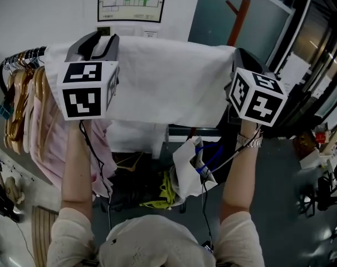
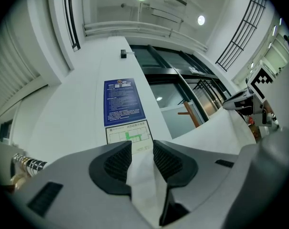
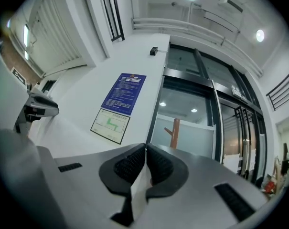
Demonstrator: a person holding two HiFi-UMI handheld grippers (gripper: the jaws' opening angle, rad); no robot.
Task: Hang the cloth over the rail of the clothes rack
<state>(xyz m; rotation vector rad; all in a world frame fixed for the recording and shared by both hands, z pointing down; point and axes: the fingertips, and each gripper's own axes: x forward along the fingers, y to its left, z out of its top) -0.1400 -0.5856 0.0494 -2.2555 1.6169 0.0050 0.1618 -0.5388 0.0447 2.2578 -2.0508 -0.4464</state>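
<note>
Up at the height of the rail [image 1: 23, 55], we hold the cloth [image 1: 168, 82] spread wide between both tools. Our left gripper [image 2: 142, 152] is clamped on a thick fold at one corner, the bunched fabric keeping its jaws somewhat apart. Our right gripper [image 3: 145, 157] pinches a thin edge with its jaws nearly together. We judge this to be the carry-over step. The cloth hangs flat in front of the rack, beside the hangers [image 1: 18, 104]; whether its top edge touches the rail we cannot tell. The next move calls for lifting the held edge across the rail, lowering it on the far side, and releasing only then. Below, a white bag [image 1: 185, 168] sits open with something blue inside that we cannot identify.
</note>
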